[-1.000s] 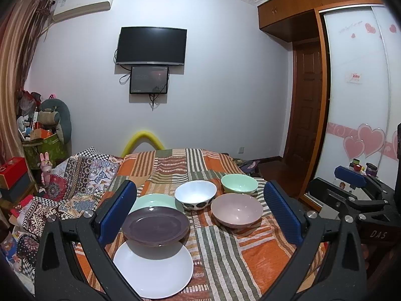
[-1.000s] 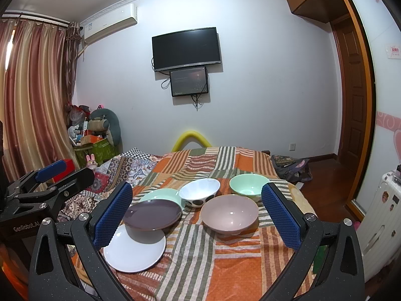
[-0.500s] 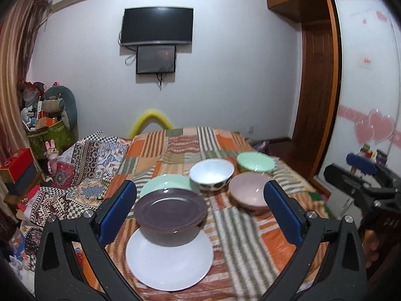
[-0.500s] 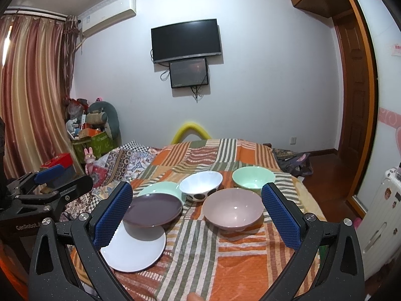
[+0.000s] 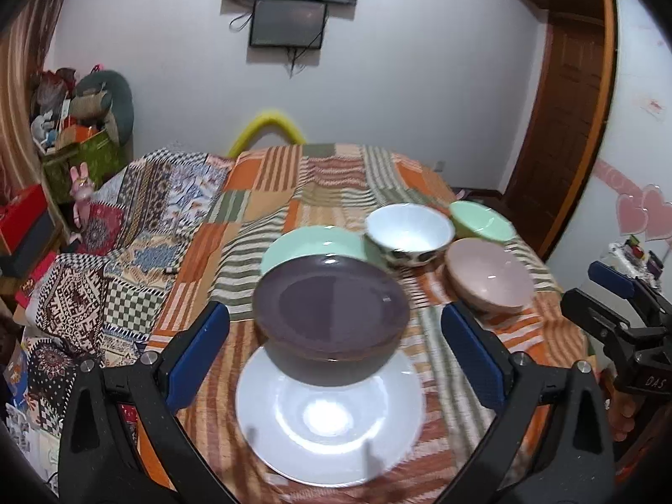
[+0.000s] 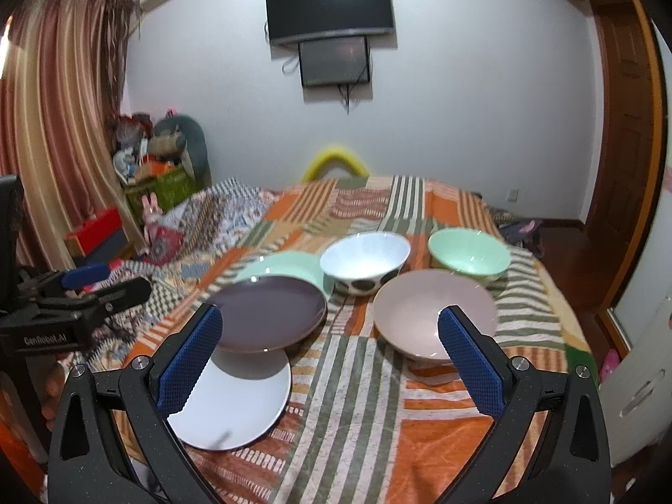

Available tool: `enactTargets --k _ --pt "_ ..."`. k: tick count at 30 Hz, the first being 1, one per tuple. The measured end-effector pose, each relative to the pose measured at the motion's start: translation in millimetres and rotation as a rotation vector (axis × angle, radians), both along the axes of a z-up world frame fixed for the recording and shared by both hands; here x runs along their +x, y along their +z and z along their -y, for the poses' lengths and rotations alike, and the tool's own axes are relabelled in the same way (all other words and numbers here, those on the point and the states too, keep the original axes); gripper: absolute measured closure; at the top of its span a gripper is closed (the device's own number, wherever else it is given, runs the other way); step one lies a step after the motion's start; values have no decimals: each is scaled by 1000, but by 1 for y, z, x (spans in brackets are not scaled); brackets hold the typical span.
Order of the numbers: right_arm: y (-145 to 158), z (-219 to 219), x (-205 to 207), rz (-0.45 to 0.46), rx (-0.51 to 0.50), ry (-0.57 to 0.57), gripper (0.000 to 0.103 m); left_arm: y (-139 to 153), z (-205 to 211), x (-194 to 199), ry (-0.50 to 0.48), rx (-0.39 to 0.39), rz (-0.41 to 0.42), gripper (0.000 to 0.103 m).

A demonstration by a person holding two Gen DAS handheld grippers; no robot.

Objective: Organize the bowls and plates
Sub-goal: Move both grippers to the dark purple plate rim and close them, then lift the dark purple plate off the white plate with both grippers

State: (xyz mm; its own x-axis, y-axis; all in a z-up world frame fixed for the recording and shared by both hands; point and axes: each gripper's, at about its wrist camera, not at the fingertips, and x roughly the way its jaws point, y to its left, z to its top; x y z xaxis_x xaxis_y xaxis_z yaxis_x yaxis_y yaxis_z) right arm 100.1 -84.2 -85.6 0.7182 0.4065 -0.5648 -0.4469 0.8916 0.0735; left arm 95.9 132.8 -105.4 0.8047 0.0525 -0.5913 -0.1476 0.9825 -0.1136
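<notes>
Plates and bowls sit on a striped patchwork cloth. A dark purple plate overlaps a white plate, with a mint plate behind. A white spotted bowl, a pink bowl and a mint bowl stand to the right. My left gripper is open in front of the purple plate. My right gripper is open, short of the pink bowl.
The cloth's far half holds no dishes. Clutter, boxes and a curtain fill the left side. A wooden door and wardrobe stand to the right. A TV hangs on the far wall.
Both grippers have moved forward and down toward the dishes. The left one has closed in on the purple plate. No dish has moved.
</notes>
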Motion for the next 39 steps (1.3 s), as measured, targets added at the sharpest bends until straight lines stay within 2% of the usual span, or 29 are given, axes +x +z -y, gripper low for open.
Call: enactTargets --k 3,6,10,14,16,17,22,23,25,31,35,39 --pt "-16 -13 13 -39 -26 12 6 -16 -14 16 8 11 -51 17" --pt "-31 -23 26 -89 -42 24 14 -31 -30 30 13 -23 -85 19" --pt "-50 -35 45 -162 -53 30 18 -50 -49 51 15 -60 -128 29" --pt "-64 -44 61 -221 -69 37 30 -67 -65 70 19 -54 -156 37" --pt "-69 -49 68 -244 -82 42 36 -76 -72 79 13 -69 -167 45" --pt "-72 -52 73 -255 -88 40 42 -80 -76 83 10 -79 -173 46" --pt "-87 -61 93 -314 -99 31 52 -99 -88 102 10 -113 -208 63" --pt "-90 -62 96 -321 -103 32 57 -102 -90 105 8 -120 -212 65" --pt "-93 -64 99 -332 -111 33 60 -109 -93 111 7 -125 -224 69" --pt "-103 -70 110 -364 -125 30 69 -123 -102 125 10 -178 -247 79" --pt "-110 -75 117 -397 -133 35 76 -131 -104 131 7 -197 -266 80" --pt "-113 -79 119 -409 -135 41 77 -134 -103 133 -4 -209 -272 81"
